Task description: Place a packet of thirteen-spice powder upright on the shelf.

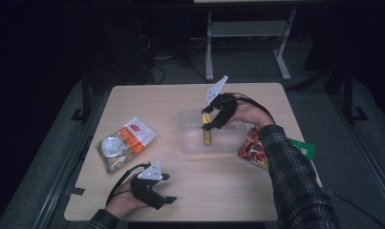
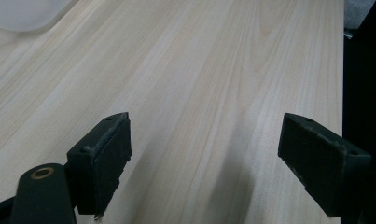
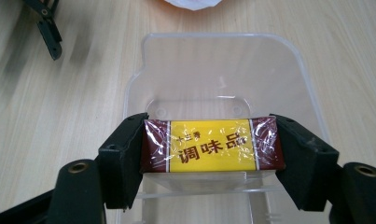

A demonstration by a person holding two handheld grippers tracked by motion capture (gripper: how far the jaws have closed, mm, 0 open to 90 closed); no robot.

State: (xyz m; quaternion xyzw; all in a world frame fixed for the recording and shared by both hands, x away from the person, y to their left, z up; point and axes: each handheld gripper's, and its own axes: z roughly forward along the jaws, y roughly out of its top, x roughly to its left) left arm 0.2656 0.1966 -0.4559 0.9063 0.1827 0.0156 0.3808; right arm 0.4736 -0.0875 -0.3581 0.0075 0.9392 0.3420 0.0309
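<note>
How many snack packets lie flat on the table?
2: the orange-and-white packet lies left of the clear container, the red packet right of it, partly under the sleeve. More may be hidden.

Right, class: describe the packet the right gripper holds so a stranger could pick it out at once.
Start at the wooden table, then find the clear plastic box near its middle. Above it, the right gripper clamps a small seasoning packet. Unlike the flat snack bags lying either side, it is a block, yellow in the middle with dark red ends.

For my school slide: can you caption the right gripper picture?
Right gripper holds a yellow-and-maroon seasoning box over a clear plastic container on the wooden table.
</note>
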